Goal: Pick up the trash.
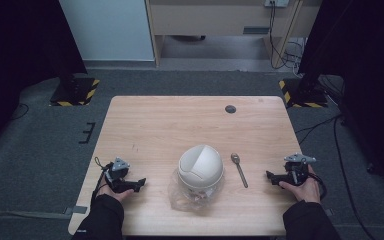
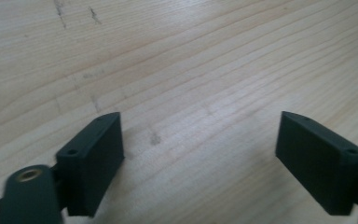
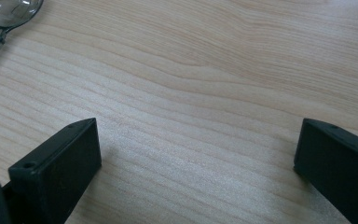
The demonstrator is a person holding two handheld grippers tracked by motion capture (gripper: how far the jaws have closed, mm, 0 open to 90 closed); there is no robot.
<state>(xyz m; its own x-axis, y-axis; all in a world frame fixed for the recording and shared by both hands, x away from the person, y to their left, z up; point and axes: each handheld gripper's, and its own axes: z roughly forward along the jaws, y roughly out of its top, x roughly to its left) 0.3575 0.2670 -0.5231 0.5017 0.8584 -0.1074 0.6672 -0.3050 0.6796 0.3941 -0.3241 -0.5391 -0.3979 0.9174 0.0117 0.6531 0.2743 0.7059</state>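
My left gripper [image 1: 139,183]: it rests on the near left part of the table [image 1: 180,120], held in my left hand [image 1: 114,190]. Its jaws stand wide apart with only bare wood between them, gripping nothing.
My right gripper [image 1: 271,175]: it rests on the near right part of the table in my right hand [image 1: 302,186]. Its jaws are also spread wide, with nothing between them.
Bin: a small white bin [image 1: 200,167] with a domed swing lid stands upright near the front edge, between my two grippers and apart from both.
Bag: a clear plastic bag [image 1: 177,192] spreads out around the bin's base; I cannot tell how far it runs underneath.
Spoon: a metal spoon [image 1: 239,170] lies flat just right of the bin, bowl away from me, handle towards me. In the right gripper view its bowl [image 3: 15,11] sits ahead and to the left of my jaws.
Far table: bare wood, with a dark round cap [image 1: 230,109] near the back edge.
Step in hand: I judge this the start, as nothing is touched.
Next move: probably my right jaws go to the thin spoon handle, which lies flat and needs a low, careful pinch, while my left steadies the bin.
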